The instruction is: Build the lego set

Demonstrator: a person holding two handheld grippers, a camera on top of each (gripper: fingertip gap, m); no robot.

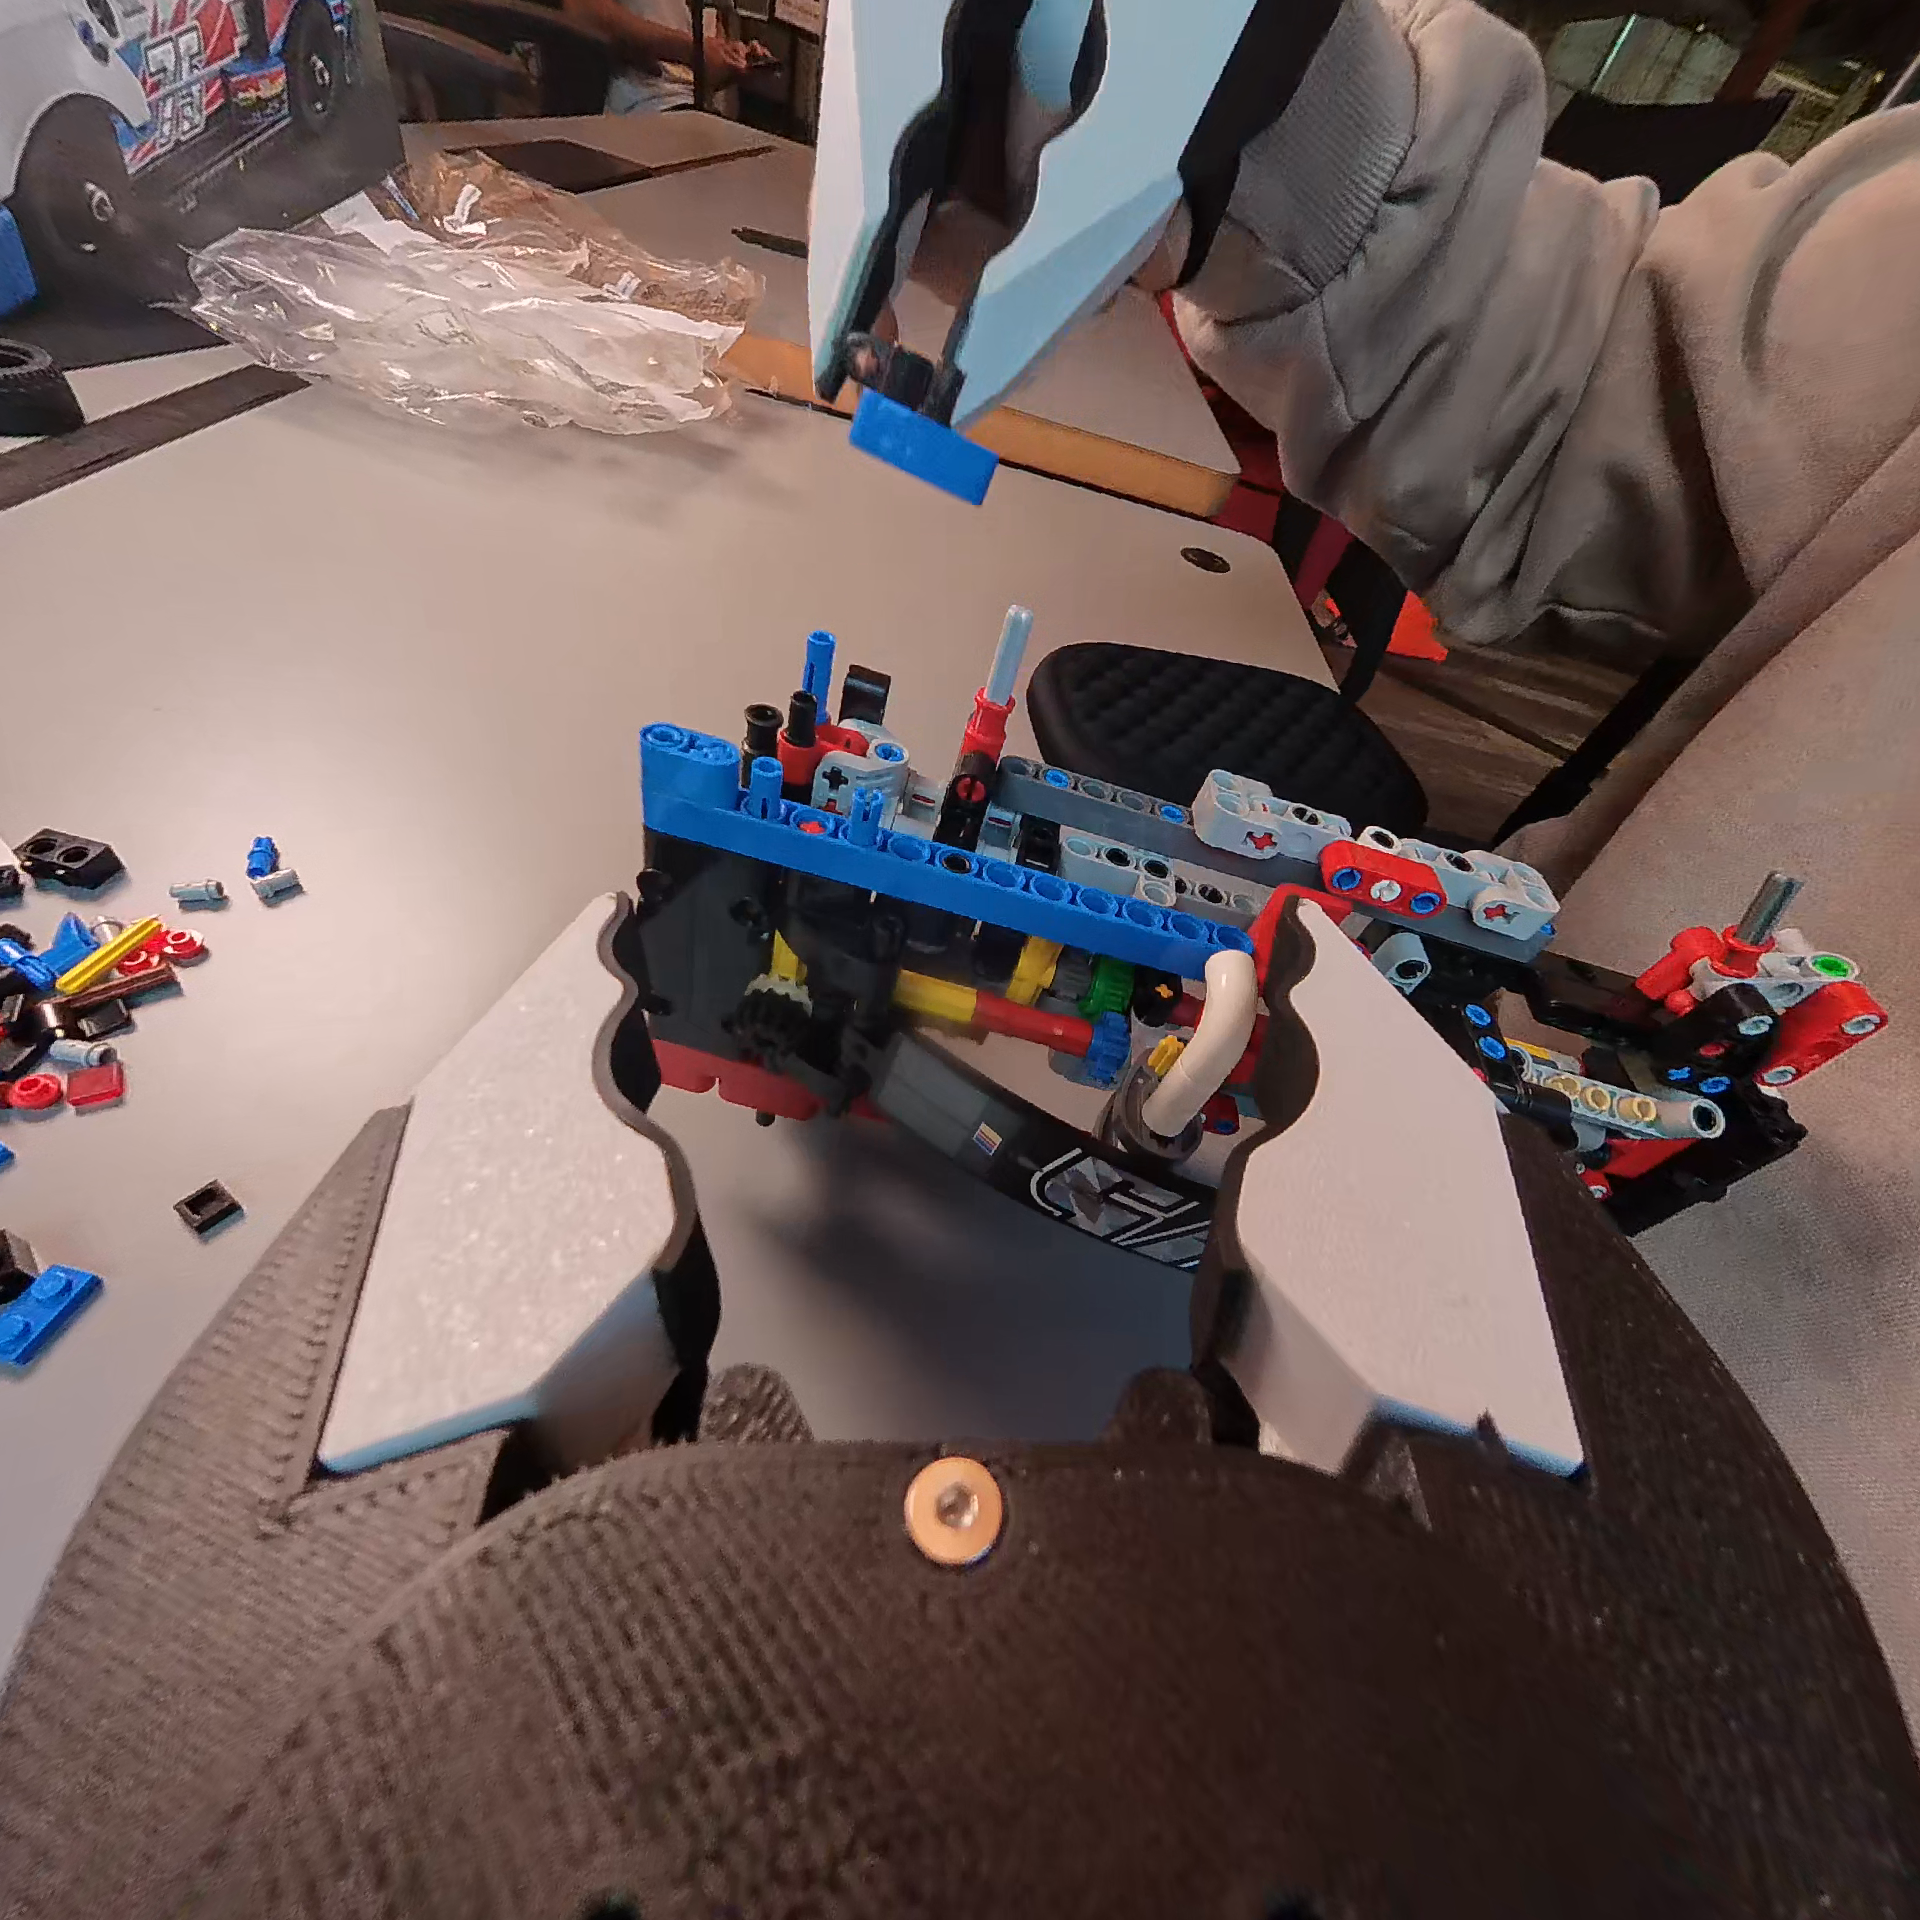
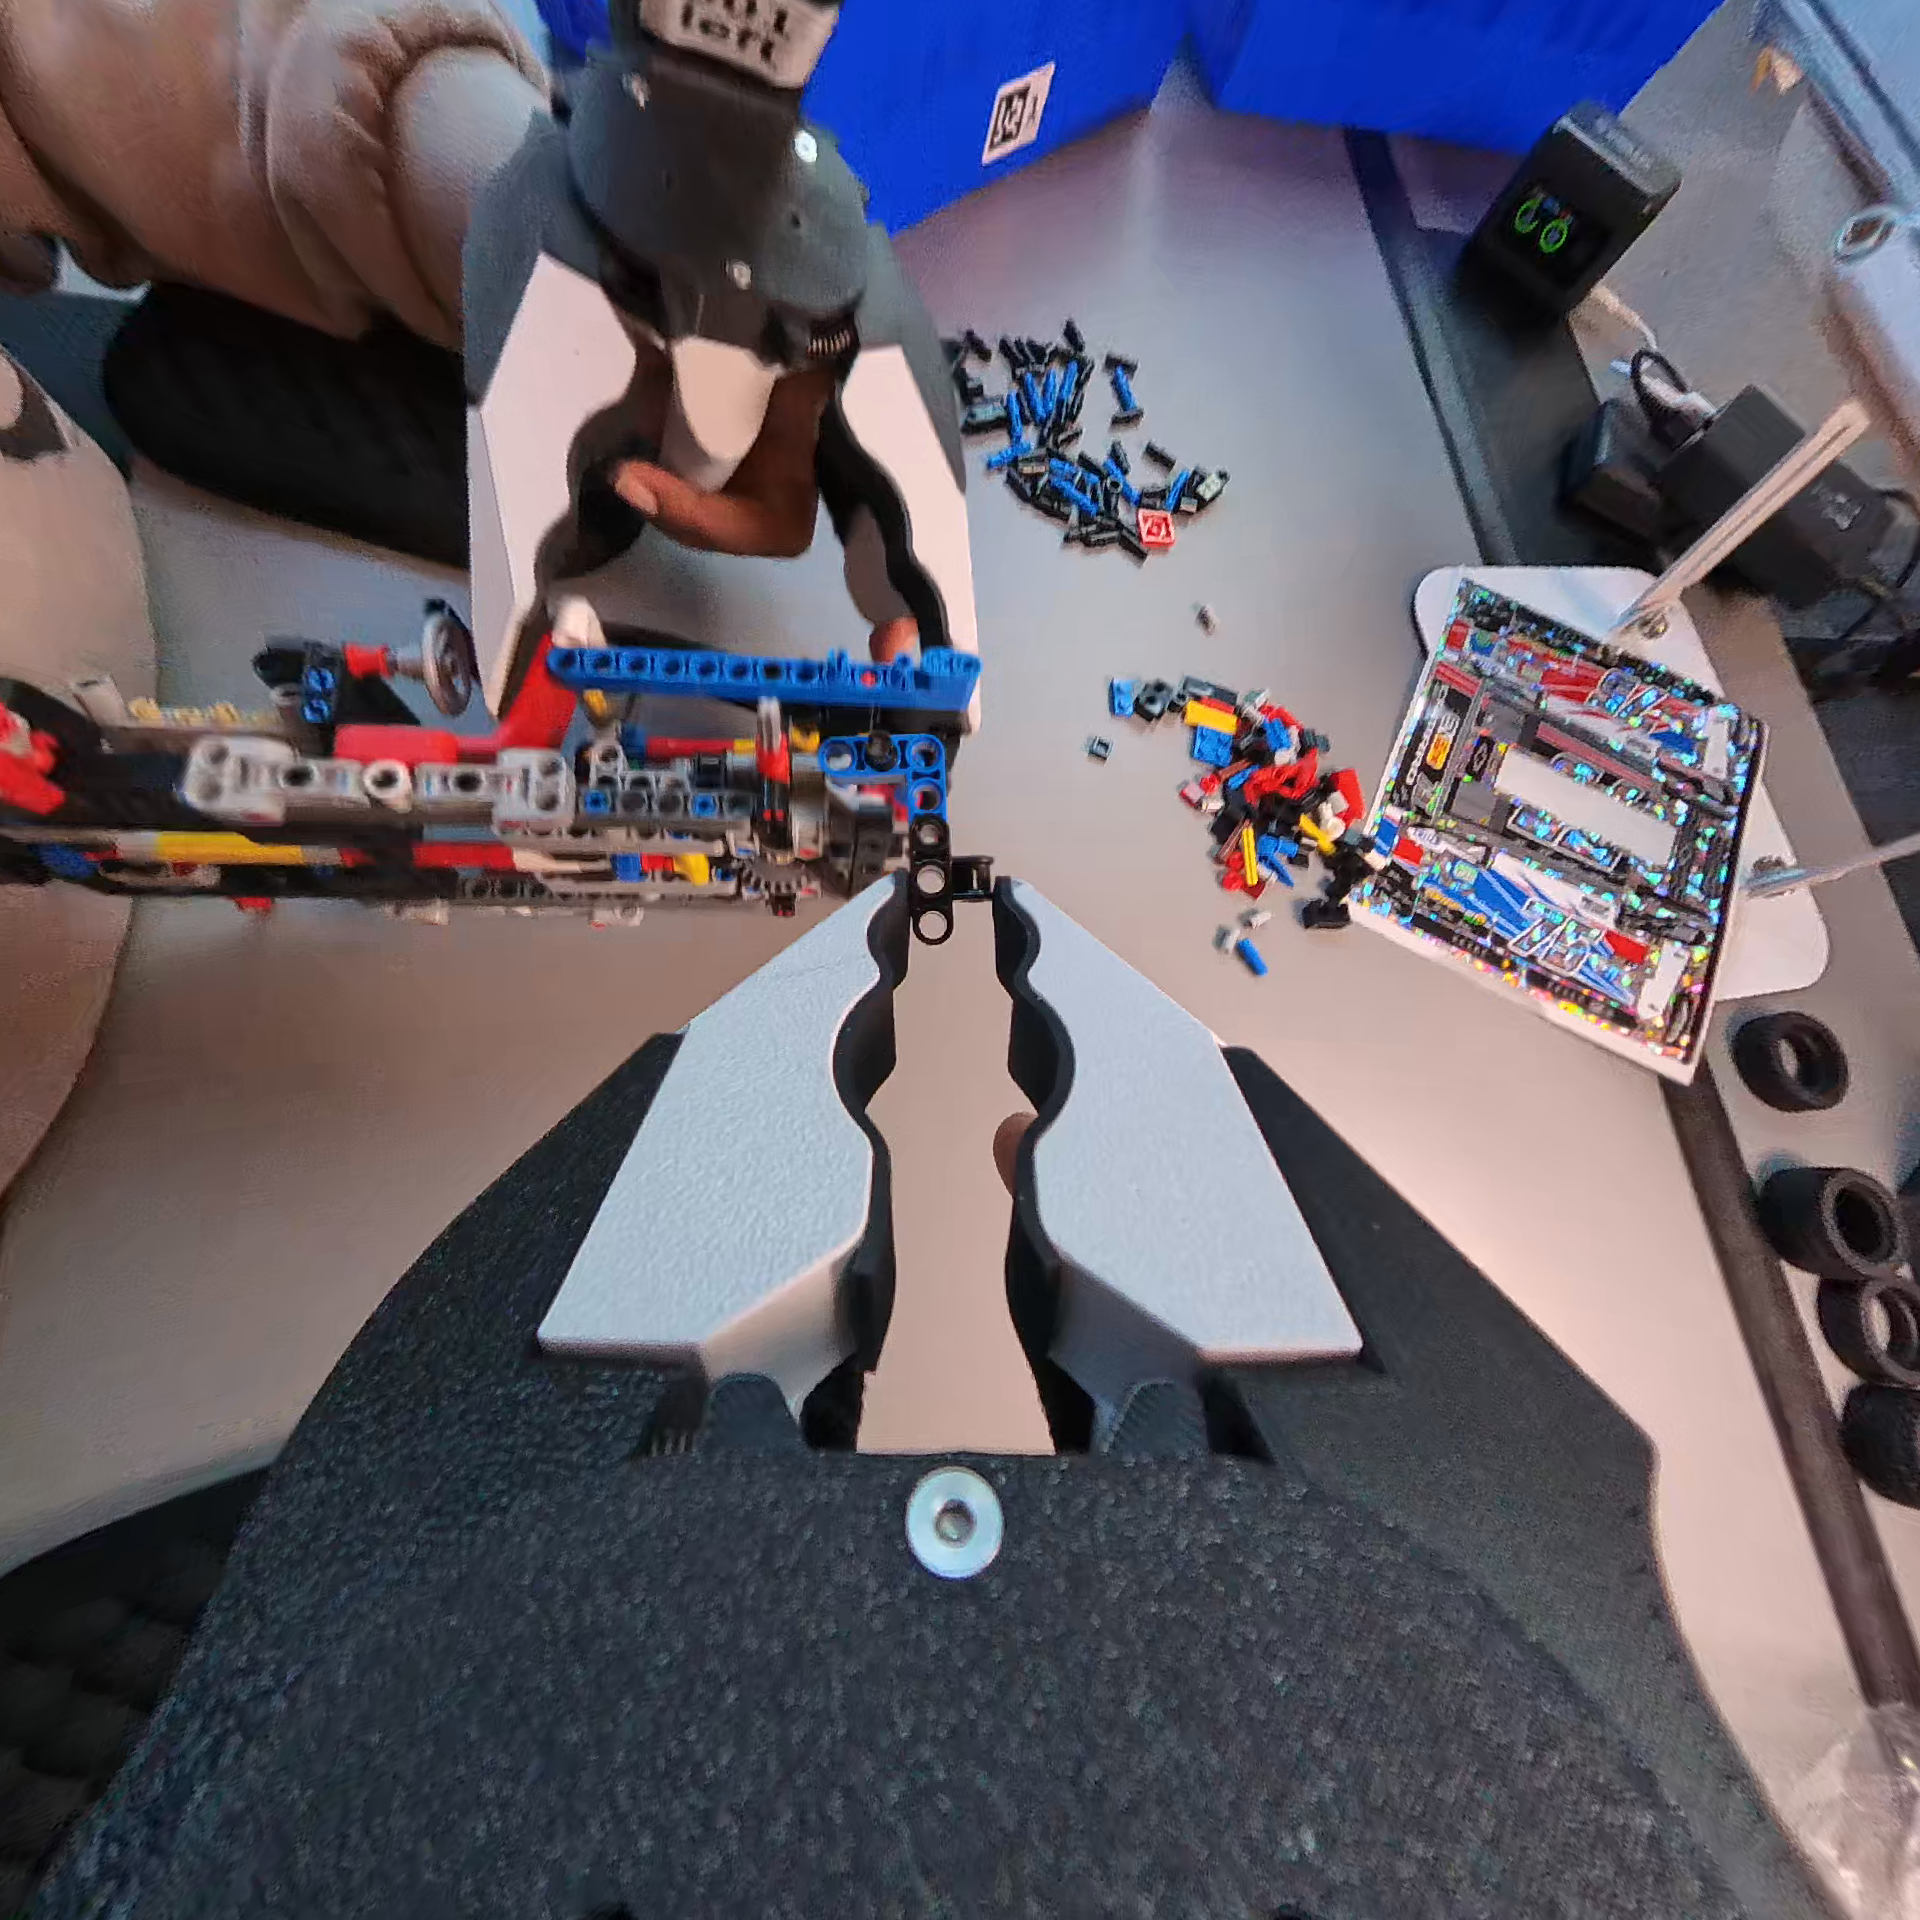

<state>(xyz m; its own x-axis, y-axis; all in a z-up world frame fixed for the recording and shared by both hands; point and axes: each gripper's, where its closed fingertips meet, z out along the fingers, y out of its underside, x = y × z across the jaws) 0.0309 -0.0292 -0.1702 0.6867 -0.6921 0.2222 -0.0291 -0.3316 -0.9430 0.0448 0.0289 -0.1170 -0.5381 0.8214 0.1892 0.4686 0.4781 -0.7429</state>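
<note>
The partly built Lego car chassis (image 1: 1039, 914), with a long blue beam, grey and red beams and yellow and red axles, is held above the grey table (image 1: 364, 644). My left gripper (image 1: 956, 935) is shut on it, one finger on each side. It also shows in the right wrist view (image 2: 727, 665), clamping the chassis (image 2: 520, 790) at the blue beam. My right gripper (image 2: 945, 888) is shut on a small black holed piece (image 2: 932, 878) right at the chassis end. In the left wrist view the right gripper (image 1: 904, 390) hangs above the chassis, and its piece carries a blue tile (image 1: 920, 447).
A pile of loose small pieces (image 2: 1268, 800) and a pile of blue and black pins (image 2: 1081, 447) lie on the table beside a shiny sticker sheet (image 2: 1558, 810). Black tyres (image 2: 1829, 1226) line the right edge. A crumpled plastic bag (image 1: 447, 312) and the set's box (image 1: 156, 104) lie far left. The gap from one gripper's tips to the other's is roughly 9 cm.
</note>
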